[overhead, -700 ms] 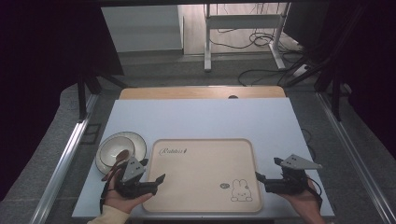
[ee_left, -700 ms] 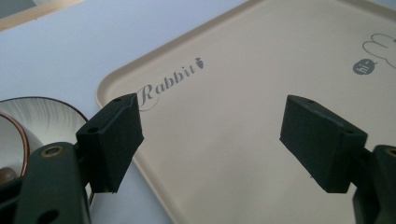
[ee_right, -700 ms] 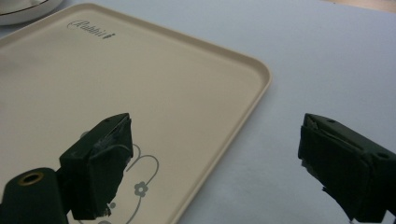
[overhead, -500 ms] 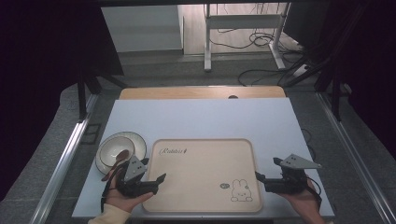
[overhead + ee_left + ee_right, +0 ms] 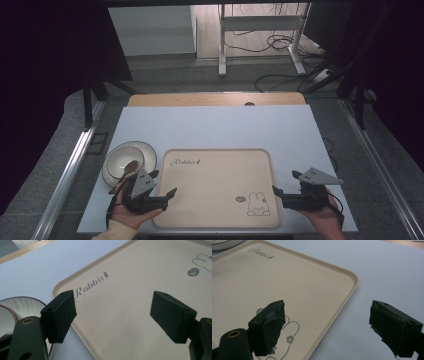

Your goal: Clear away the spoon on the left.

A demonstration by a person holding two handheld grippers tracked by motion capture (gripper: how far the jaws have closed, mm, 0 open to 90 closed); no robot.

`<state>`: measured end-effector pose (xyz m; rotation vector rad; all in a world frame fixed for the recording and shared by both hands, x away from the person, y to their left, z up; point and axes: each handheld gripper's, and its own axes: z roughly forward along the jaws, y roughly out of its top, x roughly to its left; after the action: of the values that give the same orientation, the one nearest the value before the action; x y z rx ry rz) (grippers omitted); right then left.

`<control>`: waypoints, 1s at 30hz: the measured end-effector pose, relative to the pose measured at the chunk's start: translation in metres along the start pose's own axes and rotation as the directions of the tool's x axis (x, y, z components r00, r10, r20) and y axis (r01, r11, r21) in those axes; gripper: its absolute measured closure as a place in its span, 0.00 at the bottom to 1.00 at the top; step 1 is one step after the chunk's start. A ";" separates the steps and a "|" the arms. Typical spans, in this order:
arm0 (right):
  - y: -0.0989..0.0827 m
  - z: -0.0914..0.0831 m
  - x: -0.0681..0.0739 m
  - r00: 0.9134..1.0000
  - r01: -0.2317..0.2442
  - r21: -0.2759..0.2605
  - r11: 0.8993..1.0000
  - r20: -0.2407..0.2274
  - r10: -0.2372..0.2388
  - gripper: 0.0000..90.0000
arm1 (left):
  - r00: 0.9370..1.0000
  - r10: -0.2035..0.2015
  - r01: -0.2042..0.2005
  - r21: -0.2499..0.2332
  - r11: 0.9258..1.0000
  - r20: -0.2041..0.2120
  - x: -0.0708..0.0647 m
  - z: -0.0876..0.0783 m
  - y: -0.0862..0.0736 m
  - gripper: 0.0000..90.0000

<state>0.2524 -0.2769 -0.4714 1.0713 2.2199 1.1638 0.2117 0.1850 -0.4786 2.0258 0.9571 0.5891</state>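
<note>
A beige tray (image 5: 215, 170) with a rabbit drawing and the word "Rabbit" lies on the pale blue table top. My left gripper (image 5: 167, 189) is open at the tray's near-left corner, its jaws spread over the tray's (image 5: 130, 297) left edge. My right gripper (image 5: 276, 192) is open at the tray's right edge, one jaw over the tray (image 5: 274, 282) and the other over the table. Left of the tray stands a white bowl on a plate (image 5: 129, 161) with a brown spoon (image 5: 126, 171) in it. Neither gripper holds anything.
The table's far half (image 5: 215, 125) is bare, with a wooden strip (image 5: 215, 99) along its back edge. Metal rails run down both sides of the table. Beyond it are desk legs and cables on the floor.
Both grippers have crept slightly inward toward the tray's edges. Nothing was taken hold of.
</note>
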 end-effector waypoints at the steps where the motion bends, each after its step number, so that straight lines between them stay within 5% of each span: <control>1: 0.001 0.002 -0.001 1.000 0.001 -0.001 1.000 0.000 -0.001 0.16 | 1.000 -0.003 0.003 0.000 1.000 0.002 0.001 0.000 0.000 0.22; 20: -0.002 -0.005 -0.006 1.000 -0.012 -0.014 1.000 0.001 0.012 0.16 | 0.999 0.040 -0.040 -0.025 0.999 -0.007 0.001 -0.009 0.006 0.21; 30: -0.003 -0.006 -0.005 1.000 -0.010 -0.015 1.000 0.002 0.010 0.16 | 1.000 0.021 -0.022 -0.051 0.998 -0.012 0.008 -0.020 0.011 0.20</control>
<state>0.2505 -0.2849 -0.4708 1.0785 2.2032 1.1810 0.2076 0.1959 -0.4577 1.9912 0.9183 0.6311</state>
